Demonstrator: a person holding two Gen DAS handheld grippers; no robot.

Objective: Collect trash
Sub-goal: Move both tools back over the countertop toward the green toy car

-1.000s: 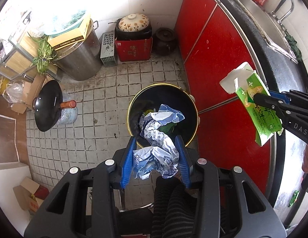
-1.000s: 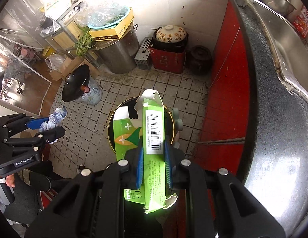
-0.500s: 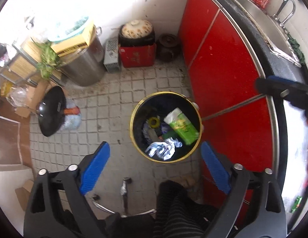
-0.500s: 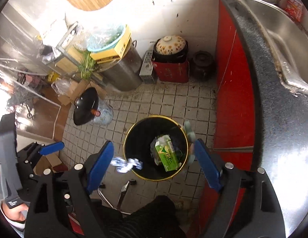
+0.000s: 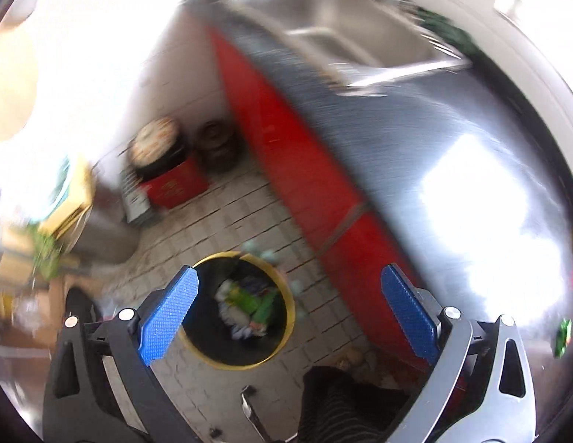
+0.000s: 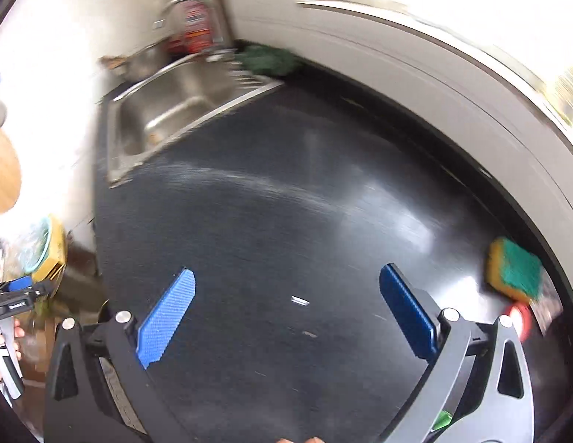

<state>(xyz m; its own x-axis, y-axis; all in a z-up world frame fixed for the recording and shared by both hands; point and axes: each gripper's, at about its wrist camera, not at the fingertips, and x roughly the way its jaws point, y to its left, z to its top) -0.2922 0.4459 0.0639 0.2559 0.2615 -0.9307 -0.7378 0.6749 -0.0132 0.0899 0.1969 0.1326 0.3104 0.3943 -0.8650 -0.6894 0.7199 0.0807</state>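
A: Where do we stand? Our left gripper (image 5: 286,308) hangs with its jaws spread and nothing between them, above the yellow-rimmed trash bin (image 5: 227,361) on the tiled floor. Our right gripper (image 6: 284,310) is likewise spread and bare, over the black countertop (image 6: 286,203).

B: The bin holds a green carton (image 5: 256,301) and crumpled white wrappers (image 5: 234,317); the rest is blurred.

A: What's left? Right of the bin, on the countertop, lie a small green scrap (image 5: 562,336), probably trash, and a sponge (image 6: 515,271) beside something red, too blurred to name.

B: The sink (image 6: 168,118) basin looks bare.
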